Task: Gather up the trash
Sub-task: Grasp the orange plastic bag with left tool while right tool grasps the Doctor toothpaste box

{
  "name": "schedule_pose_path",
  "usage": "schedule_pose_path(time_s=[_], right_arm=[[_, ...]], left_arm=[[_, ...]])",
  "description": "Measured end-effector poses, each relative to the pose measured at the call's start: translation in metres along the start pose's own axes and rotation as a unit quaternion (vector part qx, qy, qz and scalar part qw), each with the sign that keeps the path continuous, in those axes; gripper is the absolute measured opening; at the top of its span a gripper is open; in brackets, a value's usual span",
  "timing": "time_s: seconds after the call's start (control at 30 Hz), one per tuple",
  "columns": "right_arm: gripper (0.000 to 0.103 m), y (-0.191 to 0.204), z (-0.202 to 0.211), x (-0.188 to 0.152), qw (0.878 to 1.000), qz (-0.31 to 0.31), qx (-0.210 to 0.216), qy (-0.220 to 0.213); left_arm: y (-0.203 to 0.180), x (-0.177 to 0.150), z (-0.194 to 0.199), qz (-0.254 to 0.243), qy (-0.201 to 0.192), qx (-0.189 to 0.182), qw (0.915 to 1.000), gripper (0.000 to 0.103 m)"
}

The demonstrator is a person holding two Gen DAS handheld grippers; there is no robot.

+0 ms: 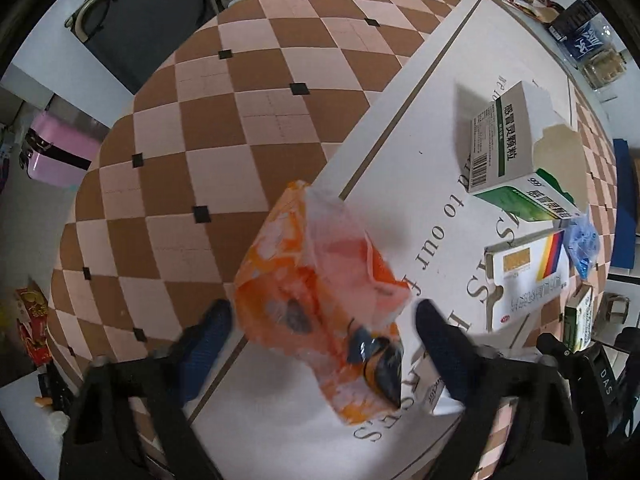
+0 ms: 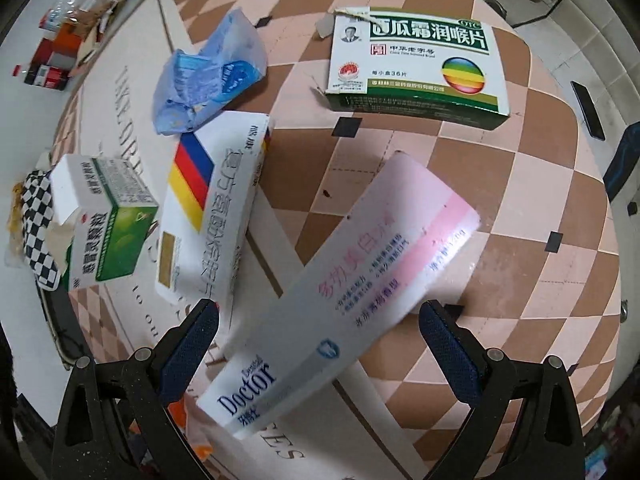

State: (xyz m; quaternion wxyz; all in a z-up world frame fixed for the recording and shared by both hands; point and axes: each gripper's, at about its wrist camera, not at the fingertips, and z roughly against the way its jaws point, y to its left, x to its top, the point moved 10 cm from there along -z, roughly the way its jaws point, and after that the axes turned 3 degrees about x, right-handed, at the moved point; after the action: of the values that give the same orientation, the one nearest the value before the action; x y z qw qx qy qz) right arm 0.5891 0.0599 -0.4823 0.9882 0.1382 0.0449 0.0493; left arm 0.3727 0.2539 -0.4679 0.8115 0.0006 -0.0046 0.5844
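An orange and white plastic wrapper [image 1: 320, 300] lies on the table between the spread fingers of my left gripper [image 1: 324, 316], which is open around it. A long white and pink toothpaste box [image 2: 344, 292] marked "Doctor" lies slanted between the spread fingers of my right gripper [image 2: 320, 320], also open. Other trash on the table: a green and white medicine box [image 1: 516, 148] with a torn flap, a white box with a red, yellow and blue stripe [image 1: 528, 276], a crumpled blue wrapper [image 2: 208, 76] and a flat green lozenge box [image 2: 416, 68].
The table has a brown and pink checked cloth [image 1: 248, 120] with a white printed band. Bottles and jars [image 1: 588, 40] stand at the far corner. A checkered black and white item [image 2: 38, 224] lies at the left edge. A pink case [image 1: 60, 152] sits on the floor.
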Motion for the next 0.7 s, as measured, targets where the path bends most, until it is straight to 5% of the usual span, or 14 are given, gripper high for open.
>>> schedule_pose_path(time_s=[0.07,0.13,0.2,0.37,0.7], right_arm=[[0.097,0.001,-0.003,0.003,1.0,-0.005,-0.003,0.001],[0.074,-0.002,-0.005,0.002,1.0,-0.005,-0.009,0.003],[0.072,-0.005,-0.007,0.003,1.0,-0.011,-0.003,0.006],[0.063,-0.005,0.0,0.0,1.0,-0.003,0.014,-0.007],[0.059,-0.005,0.038,-0.04,0.997,0.05,0.06,-0.025]], left_arm=[[0.0,0.0,-0.002,0.001,0.002,0.001,1.0,0.061],[0.001,0.0,-0.002,0.0,-0.002,0.002,1.0,0.043],[0.0,0.001,-0.001,-0.005,-0.007,0.0,1.0,0.031],[0.004,0.0,0.014,-0.028,-0.032,0.003,0.9991,0.02],[0.025,-0.031,0.065,-0.108,-0.103,0.031,0.9884,0.017]])
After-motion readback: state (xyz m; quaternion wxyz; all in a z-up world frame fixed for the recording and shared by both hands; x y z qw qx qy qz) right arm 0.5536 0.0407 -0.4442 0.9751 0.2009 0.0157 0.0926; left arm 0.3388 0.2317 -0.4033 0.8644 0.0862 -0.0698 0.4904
